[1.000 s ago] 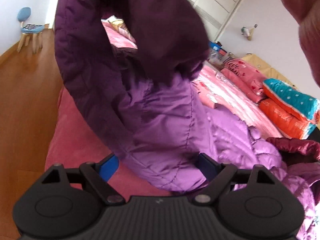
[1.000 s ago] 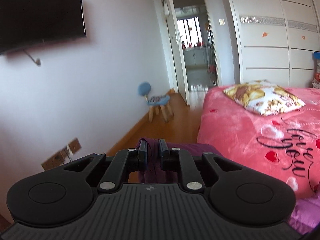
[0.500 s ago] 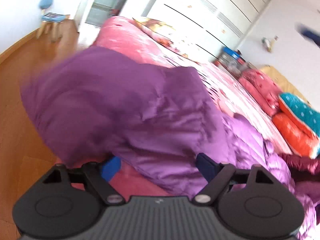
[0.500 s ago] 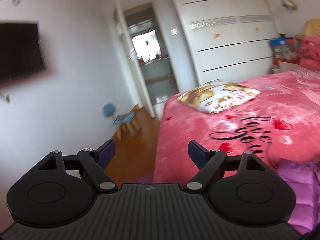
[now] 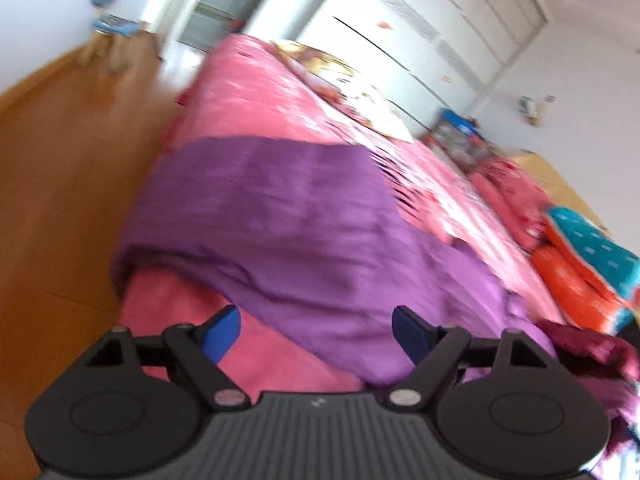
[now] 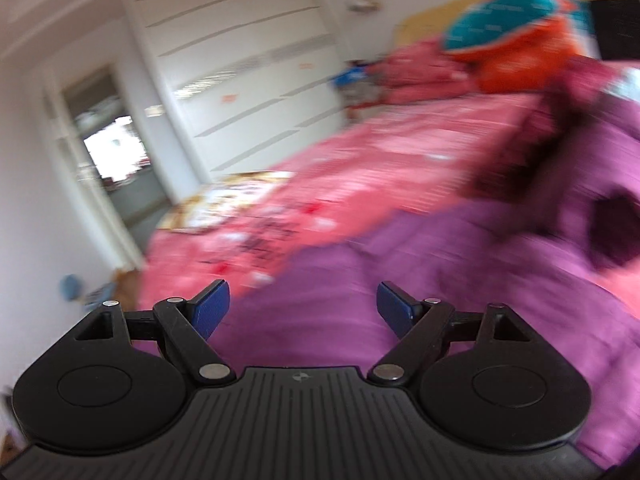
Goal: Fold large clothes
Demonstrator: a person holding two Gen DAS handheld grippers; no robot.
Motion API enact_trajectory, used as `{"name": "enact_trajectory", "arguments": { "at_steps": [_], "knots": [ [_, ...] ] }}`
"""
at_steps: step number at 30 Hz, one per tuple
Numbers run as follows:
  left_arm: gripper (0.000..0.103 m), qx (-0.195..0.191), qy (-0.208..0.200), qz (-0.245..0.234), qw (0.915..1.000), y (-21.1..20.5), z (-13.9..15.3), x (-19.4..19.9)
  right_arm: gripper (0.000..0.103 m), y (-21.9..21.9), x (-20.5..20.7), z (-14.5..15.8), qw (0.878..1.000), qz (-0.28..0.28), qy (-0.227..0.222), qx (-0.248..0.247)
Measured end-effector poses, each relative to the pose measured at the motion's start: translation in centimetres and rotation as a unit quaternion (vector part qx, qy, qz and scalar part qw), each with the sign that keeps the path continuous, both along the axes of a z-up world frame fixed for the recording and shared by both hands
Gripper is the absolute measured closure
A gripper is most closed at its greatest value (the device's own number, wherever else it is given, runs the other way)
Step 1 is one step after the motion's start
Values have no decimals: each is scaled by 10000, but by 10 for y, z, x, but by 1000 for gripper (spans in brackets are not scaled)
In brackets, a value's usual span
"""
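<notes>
Blurring purple jacket [image 5: 304, 232], edges indistinct.

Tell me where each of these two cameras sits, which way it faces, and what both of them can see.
Left wrist: sits behind the left gripper, jaws open, looking down the pink bed across the purple jacket; wood floor at left.
Right wrist: sits behind the right gripper, jaws open, over the same jacket, facing the white wardrobe and a doorway.
Shared: jacket, bed, patterned pillow, wardrobe, orange and teal bedding. No hand shows.
</notes>
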State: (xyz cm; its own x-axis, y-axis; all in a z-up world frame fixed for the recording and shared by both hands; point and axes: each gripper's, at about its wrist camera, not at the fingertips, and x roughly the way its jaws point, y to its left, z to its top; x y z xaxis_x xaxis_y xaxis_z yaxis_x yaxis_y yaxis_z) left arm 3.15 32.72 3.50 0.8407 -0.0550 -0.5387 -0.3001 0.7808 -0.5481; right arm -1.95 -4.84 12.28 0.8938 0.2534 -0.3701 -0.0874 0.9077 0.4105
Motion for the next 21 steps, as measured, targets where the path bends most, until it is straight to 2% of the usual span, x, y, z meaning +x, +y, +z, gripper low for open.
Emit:
{"name": "enact_trajectory", "arguments": {
  "at_steps": [4,7,10,14,18,21],
  "knots": [
    [21,-211,-41,-707,9973,-11,12,-21,2,-37,-40,-29,9980,-559,294,-9],
    [21,-69,-41,-1174,9930,-21,22,-48,2,-55,-72,-39,9951,-851,404,-314],
    [21,8,79,-1459,9893,-28,26,-78,2,-62,-83,-42,9920,-1073,496,-444],
    [21,21,335,-1949,9803,-45,23,-111,2,-84,-120,-50,9886,-1353,475,-449],
    [21,293,533,-2436,9680,-69,19,-134,2,-109,-154,-56,9856,-1601,379,-392],
    [21,388,624,-2672,9608,-85,16,-146,1,-119,-171,-57,9817,-1774,292,-625]
  ]
}}
